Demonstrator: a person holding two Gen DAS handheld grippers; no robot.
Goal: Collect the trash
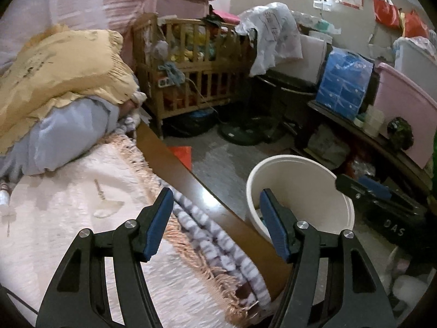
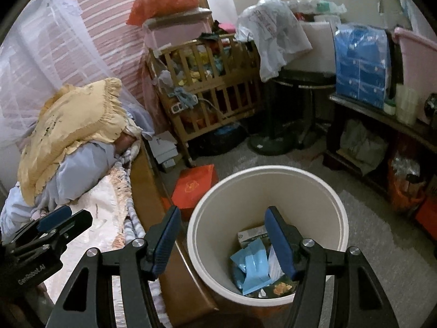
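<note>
— Two grippers, both with nothing in them, from where I'm standing. Take the left wrist view first: what's under it?

— The left gripper (image 1: 215,225) hangs over the bed's edge, jaws spread wide and holding nothing. Beneath is a pale pink bedspread (image 1: 68,218) with a fringed hem, then the wooden bed frame (image 1: 191,180). Just past the frame, on the floor, stands the white trash bin (image 1: 300,191). The right gripper (image 1: 382,199) pokes in from the right, near the bin's rim.

— Further back?

— A yellow frilled pillow (image 1: 62,65) lies on a blue-grey one, and a wooden crib (image 1: 191,68) stuffed with things stands behind the bed.

— And the right wrist view?

— The right gripper (image 2: 221,239) sits right above the trash bin (image 2: 218,205), jaws spread, empty. Down inside the bin lie the discarded pieces: a light blue wrapper (image 2: 254,268), a small carton (image 2: 251,236), and other packaging. The left gripper (image 2: 54,224) shows at the left, over the bedspread (image 2: 98,213). An orange box (image 2: 195,186) leans between the bed frame and the bin.
</note>
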